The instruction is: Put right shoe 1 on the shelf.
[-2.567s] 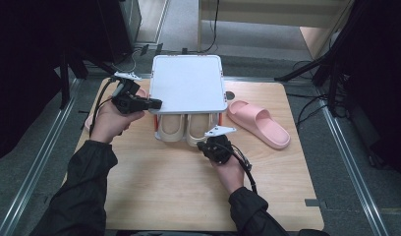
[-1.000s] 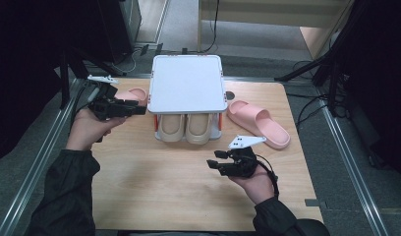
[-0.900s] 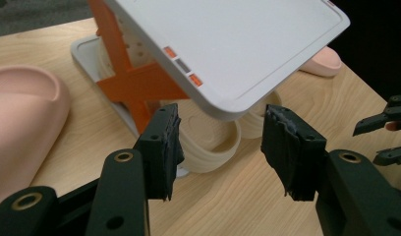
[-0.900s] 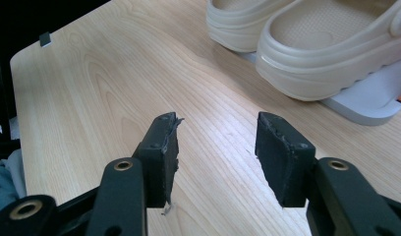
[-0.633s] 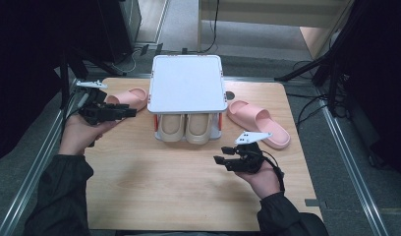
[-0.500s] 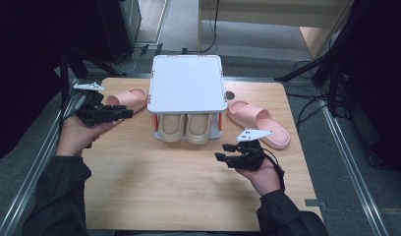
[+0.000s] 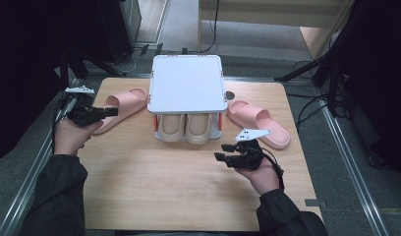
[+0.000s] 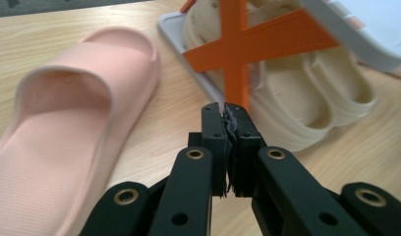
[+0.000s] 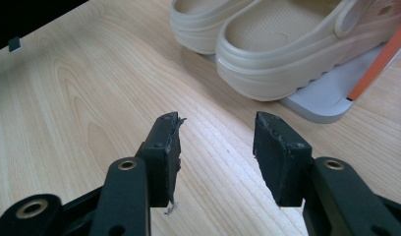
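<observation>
Two claws hang over my counter (image 7: 154, 196), one on each side of a small white shoe rack (image 7: 187, 83) that holds a cream pair of clogs (image 7: 185, 129) on its lower shelf. My left claw (image 7: 108, 112) has just been closing and its jaws now meet with nothing between them; just ahead of its tips and slightly left lies a pink slipper (image 7: 121, 107), untouched. My right claw (image 7: 221, 157) stands open and empty above bare wood, the cream clogs ahead of it, the second pink slipper (image 7: 260, 123) off to its right and behind.

By my reading, the risk sits on the left: closed tips cannot take the slipper, so pushing forward would only shove it along the counter or against the rack's orange brace (image 8: 240, 44). Reopening too late, or too close to that brace, could snag the rack instead.
</observation>
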Available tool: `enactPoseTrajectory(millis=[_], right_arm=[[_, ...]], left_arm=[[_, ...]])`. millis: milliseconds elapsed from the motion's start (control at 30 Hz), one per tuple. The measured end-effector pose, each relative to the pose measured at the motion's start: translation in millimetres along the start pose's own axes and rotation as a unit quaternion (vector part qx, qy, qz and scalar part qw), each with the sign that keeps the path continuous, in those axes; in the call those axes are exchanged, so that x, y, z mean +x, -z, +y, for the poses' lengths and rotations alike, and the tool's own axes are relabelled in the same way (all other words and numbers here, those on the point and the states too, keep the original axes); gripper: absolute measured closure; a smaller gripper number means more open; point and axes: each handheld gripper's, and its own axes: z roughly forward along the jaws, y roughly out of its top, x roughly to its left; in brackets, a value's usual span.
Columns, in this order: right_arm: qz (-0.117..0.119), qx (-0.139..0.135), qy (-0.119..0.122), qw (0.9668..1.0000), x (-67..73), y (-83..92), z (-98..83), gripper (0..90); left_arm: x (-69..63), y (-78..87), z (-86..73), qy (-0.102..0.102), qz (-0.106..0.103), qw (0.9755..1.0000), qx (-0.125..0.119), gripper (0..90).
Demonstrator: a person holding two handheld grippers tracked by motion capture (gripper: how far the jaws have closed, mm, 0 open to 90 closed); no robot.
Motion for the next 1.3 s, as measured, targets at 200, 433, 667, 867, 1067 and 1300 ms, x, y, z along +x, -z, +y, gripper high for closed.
enactPoseTrajectory(millis=[200, 433, 667, 867, 1067, 1300], right_arm=[[0.000, 0.010, 0.005, 0.9999, 4.2, -3.0, -1.2, 54.0], [-0.001, 0.014, 0.007, 0.9999, 7.9, -3.6, -5.6, 54.0], [-0.007, 0.017, 0.003, 0.9998, 8.4, -1.3, -10.0, 54.0], [-0.013, 0.017, -0.003, 0.9998, 8.2, 1.9, -14.2, 54.0], [-0.026, 0.023, 0.000, 0.9994, 11.1, 5.5, -19.9, 54.0], [-0.032, 0.023, -0.004, 0.9992, 12.2, 9.8, -24.1, 54.0]], left_arm=[[12.6, -12.1, -3.7, 0.002, 0.006, 0.9999, 0.012, 89.0], [30.0, -24.6, -7.1, 0.012, 0.012, 0.9997, 0.016, 89.1], [53.8, -39.8, -12.9, 0.033, 0.030, 0.9988, 0.021, 89.1], [67.8, -52.8, -14.8, 0.037, 0.046, 0.9979, 0.026, 89.2], [73.0, -61.8, -13.0, 0.037, 0.054, 0.9974, 0.029, 89.2], [82.9, -70.1, -18.4, 0.051, 0.062, 0.9961, 0.037, 89.1]])
